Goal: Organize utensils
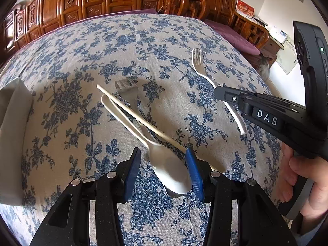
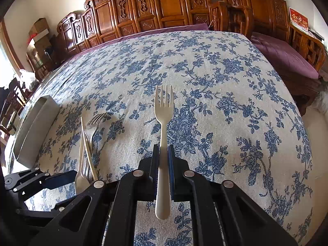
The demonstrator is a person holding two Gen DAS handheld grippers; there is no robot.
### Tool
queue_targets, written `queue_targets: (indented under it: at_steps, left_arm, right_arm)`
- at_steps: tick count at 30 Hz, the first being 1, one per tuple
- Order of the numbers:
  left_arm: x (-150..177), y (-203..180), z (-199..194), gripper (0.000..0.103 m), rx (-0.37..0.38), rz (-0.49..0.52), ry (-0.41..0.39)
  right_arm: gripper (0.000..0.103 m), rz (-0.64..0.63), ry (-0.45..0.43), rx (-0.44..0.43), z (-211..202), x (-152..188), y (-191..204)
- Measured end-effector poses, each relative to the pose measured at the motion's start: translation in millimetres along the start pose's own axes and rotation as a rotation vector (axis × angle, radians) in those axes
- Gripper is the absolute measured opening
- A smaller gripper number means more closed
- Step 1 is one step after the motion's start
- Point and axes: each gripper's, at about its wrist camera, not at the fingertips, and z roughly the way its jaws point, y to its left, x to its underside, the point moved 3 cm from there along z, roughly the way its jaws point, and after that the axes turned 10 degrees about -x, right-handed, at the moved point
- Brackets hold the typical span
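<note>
My right gripper (image 2: 163, 149) is shut on the handle of a white plastic fork (image 2: 164, 110), tines pointing away, held above the floral tablecloth. The left wrist view shows that gripper (image 1: 220, 93) and fork (image 1: 197, 61) at the right. My left gripper (image 1: 163, 151) is open and straddles the bowl of a white spoon (image 1: 172, 174); cloth shows between the left pad (image 1: 132, 174) and the spoon. A pale chopstick (image 1: 133, 114) lies across the spoon and runs behind the right pad. A metal fork (image 1: 127, 90) lies under them. The right wrist view shows this bundle (image 2: 85, 143) at the lower left.
A grey rectangular tray (image 1: 12, 133) (image 2: 34, 127) sits at the table's left edge. A hand (image 1: 303, 184) grips the right tool. The blue floral tablecloth (image 2: 225, 102) stretches far ahead. Carved wooden chairs (image 2: 164, 6) and a purple-cushioned bench (image 2: 287, 57) line the far side.
</note>
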Motion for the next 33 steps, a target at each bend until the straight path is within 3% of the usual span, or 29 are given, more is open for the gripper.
queue_targets:
  at_steps: [2,9,13,33]
  left_arm:
    - [2,0,1,0.043,-0.002,0.002,0.0]
    - [6,4,-9,0.016,0.024,0.002,-0.013]
    - [7,8,-19,0.007,0.019,0.008,-0.033]
    - [2,63,-63,0.006,0.0,0.001,-0.103]
  right_arm:
    - [0.01,0.002,0.001,-0.001,0,0,0]
    - [0.01,0.006,0.002,-0.013,1,-1,1]
    - [0.01,-0.011,0.0,-0.025,-1,-3,10]
    - [0.01,-0.018,0.054,-0.005,22,2,18]
